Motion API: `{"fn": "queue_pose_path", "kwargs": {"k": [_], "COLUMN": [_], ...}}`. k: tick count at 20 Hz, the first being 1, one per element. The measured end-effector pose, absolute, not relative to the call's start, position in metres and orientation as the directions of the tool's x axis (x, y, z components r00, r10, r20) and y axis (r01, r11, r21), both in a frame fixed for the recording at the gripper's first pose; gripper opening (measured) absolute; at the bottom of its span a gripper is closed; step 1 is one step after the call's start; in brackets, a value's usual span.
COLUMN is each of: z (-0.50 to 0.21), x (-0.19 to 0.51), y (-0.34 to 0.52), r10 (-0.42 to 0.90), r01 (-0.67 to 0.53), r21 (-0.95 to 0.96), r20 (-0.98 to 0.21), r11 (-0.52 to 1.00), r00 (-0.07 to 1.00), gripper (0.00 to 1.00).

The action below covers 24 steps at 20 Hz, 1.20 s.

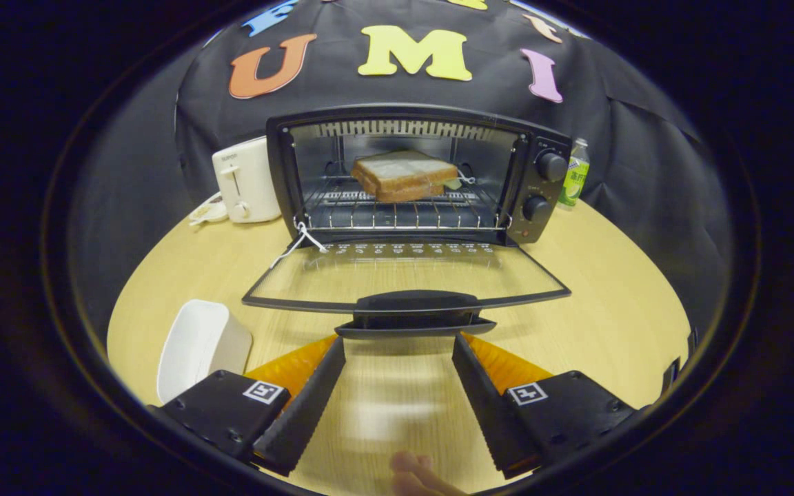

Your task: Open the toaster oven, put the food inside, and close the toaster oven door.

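A black toaster oven [542,200] stands on the wooden table [597,310] with its glass door [404,275] folded down flat toward me. A sandwich [404,175] of toasted bread lies on the wire rack [397,213] inside the oven. The door's black handle [416,303] sits just ahead of my fingertips. My gripper [398,341] is open, its fingers spread wide with only bare table between them, and its tips lie just under the handle's front edge.
A white pop-up toaster [245,180] stands left of the oven, with a small white item beside it. A green-labelled bottle [574,173] stands to the oven's right. A white dish [197,344] lies by my left finger. A fingertip [414,465] shows below, between my fingers.
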<state>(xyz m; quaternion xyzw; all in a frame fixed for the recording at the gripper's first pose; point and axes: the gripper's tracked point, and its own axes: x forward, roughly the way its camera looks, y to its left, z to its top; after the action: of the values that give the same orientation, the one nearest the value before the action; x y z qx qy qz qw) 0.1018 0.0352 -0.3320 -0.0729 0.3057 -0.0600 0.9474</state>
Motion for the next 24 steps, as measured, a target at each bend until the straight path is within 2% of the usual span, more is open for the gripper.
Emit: {"fn": "queue_pose_path", "kwargs": {"k": [13,24], "z": [-0.291,-0.264], "x": [0.109,0.122], "y": [0.044,0.037], "r10": [-0.155,-0.177], "r01": [0.075,0.117], "r21": [-0.226,-0.281], "r20": [-0.364,-0.198], "r11": [0.971,0.952], "r00": [0.918,0.964], "gripper": [1.00,1.00]}}
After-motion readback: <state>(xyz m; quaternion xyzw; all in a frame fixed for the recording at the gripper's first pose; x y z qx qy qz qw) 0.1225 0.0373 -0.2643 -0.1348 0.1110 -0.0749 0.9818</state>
